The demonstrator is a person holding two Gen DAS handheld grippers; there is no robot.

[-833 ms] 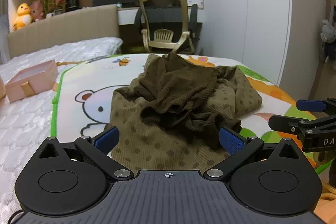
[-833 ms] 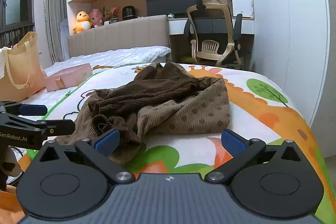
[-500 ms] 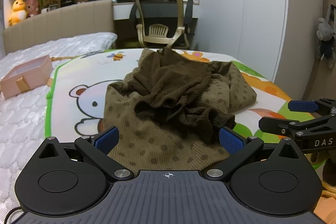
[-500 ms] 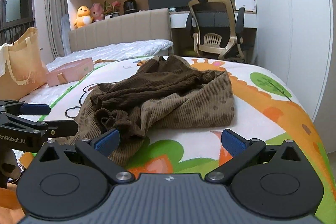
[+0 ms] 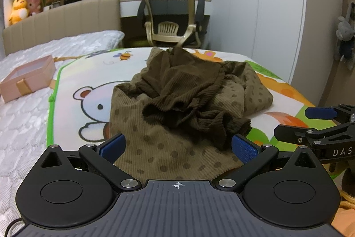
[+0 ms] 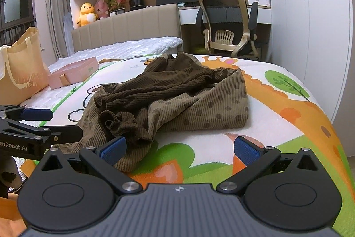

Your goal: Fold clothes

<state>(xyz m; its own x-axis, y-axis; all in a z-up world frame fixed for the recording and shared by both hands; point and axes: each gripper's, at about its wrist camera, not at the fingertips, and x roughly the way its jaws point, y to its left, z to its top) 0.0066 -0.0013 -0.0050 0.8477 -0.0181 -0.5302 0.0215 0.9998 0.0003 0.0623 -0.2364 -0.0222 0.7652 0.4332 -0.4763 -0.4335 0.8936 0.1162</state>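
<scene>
lying crumpled at twelve o'clock, the brown clothes (image 5: 188, 103) are unfolded; both left gripper (image 5: 178, 146) and right gripper (image 6: 179, 148) gape wide, empty.

left wrist: low over bed (image 5: 26, 126); right wrist: alongside; shared: clothes (image 5: 182, 103)

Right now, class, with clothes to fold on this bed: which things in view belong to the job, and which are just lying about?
Belong to the job:
- brown dotted garment, crumpled on the cartoon mat
- left hand-held gripper, open
- right hand-held gripper, open

Just lying about:
- pink box
- tote bag
- office chair
- yellow duck plush
</scene>
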